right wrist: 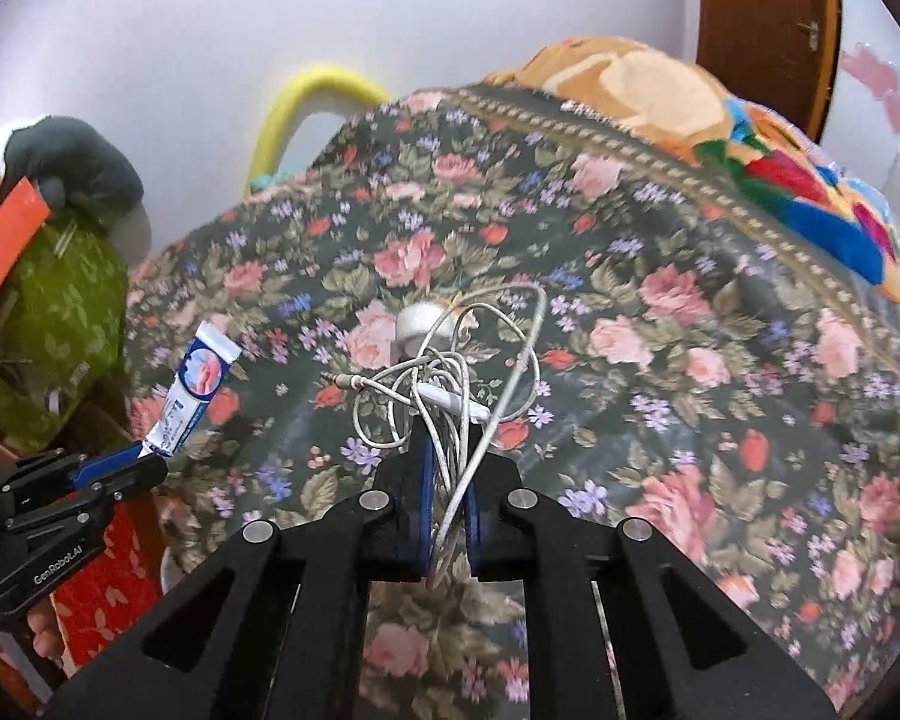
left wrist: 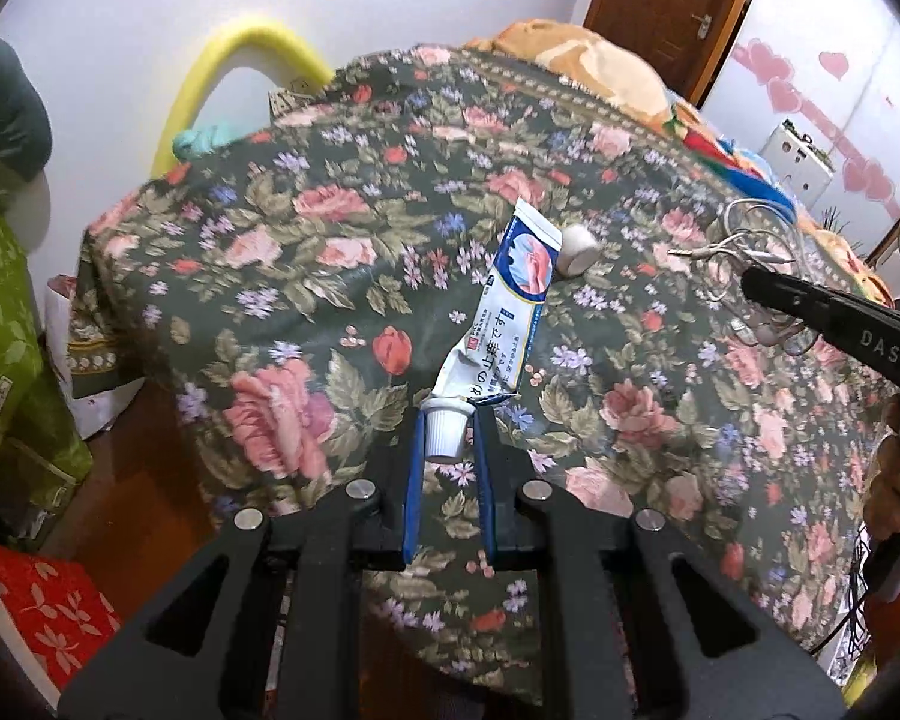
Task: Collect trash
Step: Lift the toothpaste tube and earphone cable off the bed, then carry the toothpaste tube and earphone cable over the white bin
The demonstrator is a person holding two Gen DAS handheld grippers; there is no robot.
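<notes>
Left wrist: tube (left wrist: 510, 306) upright, cap down in left tool (left wrist: 448, 420).

A dark floral cloth (left wrist: 342, 276) covers the bed; beyond its far edge stands a plain white wall (left wrist: 150, 18) (a brown wooden door (left wrist: 666, 6) at the far right corner).

The tube (left wrist: 510, 306) is glossy printed plastic, creased near its ribbed white cap (left wrist: 446, 433). The floral bedspread (left wrist: 306, 252) is matt woven cloth. The tangled cable (right wrist: 450, 384) looks smooth, rubbery white. Each hand-held gripper (left wrist: 448, 420) is matt black plastic with shiny metal pins (left wrist: 360, 488).
</notes>
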